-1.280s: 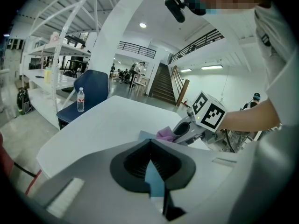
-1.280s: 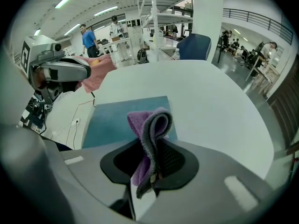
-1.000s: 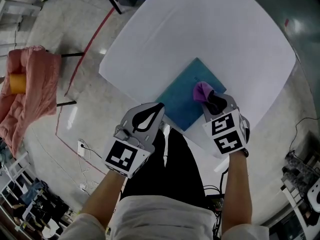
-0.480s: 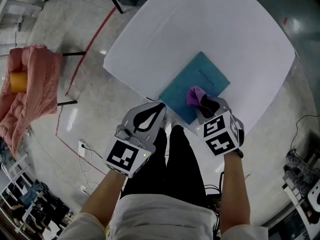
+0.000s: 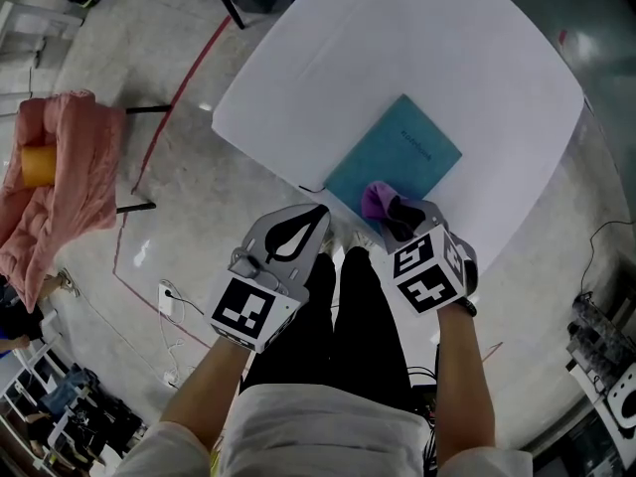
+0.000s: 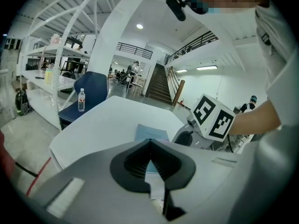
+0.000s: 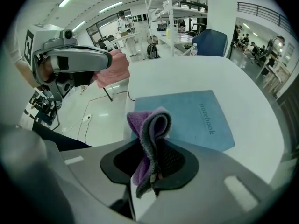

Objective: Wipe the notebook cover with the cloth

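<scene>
Two grippers sit low in the head view. Reading across from the left, a heap of pink fabric (image 5: 60, 182) with an orange cylinder (image 5: 35, 165) beside it lies off over the floor, well apart from the work and no part of it. Next comes the left gripper (image 5: 314, 213), off the near edge of the white table (image 5: 397, 48) and above the person's legs. Its own view shows the jaws pressed together with nothing between them, so it is idle and empty. Just to its right is the right gripper (image 5: 396, 210), its jaws clamped on a folded purple cloth (image 5: 375, 200) that stands up out of them in a loop. The teal notebook (image 5: 407, 152) lies flat on the table, ahead of those fingertips and slightly to the right. Its long axis runs away from the person and slants rightward, and its near short end is close to the table's edge. The cloth is over that near end, so the right gripper is plainly the nearer one. I judge the coming stroke would need to travel forward along the long axis toward the far end. I cannot tell whether the cloth actually touches the cover: the gripper body hides the notebook's near edge in the right gripper view, and the head view is too small there. In the left gripper view the notebook is partly cut off behind the closed jaws.
</scene>
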Demonstrator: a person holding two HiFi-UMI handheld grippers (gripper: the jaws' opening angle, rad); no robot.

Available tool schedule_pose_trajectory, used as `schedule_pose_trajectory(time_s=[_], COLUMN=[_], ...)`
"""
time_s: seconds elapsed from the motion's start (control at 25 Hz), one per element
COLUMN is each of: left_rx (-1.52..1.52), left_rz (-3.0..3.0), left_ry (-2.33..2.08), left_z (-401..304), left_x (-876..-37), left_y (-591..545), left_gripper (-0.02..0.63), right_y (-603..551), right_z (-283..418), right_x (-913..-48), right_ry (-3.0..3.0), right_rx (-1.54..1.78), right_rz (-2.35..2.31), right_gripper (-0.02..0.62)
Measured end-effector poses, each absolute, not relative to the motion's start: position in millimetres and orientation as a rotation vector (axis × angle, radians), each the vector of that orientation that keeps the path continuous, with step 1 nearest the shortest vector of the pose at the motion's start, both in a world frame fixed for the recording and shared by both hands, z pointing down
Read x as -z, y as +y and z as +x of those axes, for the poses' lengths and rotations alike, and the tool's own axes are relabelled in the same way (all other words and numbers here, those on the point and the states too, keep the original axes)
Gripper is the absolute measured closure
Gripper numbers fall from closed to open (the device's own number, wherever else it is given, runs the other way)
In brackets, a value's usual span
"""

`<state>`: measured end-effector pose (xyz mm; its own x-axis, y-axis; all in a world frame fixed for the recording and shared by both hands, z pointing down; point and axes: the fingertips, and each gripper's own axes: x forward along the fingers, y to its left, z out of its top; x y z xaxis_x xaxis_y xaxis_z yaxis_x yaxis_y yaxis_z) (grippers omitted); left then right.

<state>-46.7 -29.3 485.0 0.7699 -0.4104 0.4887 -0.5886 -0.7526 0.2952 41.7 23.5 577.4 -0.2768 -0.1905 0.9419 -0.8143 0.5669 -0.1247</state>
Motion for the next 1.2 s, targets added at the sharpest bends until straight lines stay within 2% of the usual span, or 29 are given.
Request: schedule_pose_trajectory(time_s=[0.48, 1.2], left_rx=[-0.538, -0.557], left_rz=[2.555, 2.563], left_ry=[-0.722, -0.703], left_z=[-56, -62], left_x=[-477, -479], left_y=[-20, -15], left_gripper=[0.606, 0.606], right_y=[47, 45], right_z=[8, 10], right_x=[-576, -566], right_ry=[-1.792, -1.824], right_rx=[-0.795, -0.730], right_rz=[0.792, 0.935], right_gripper=[0.484, 0.483])
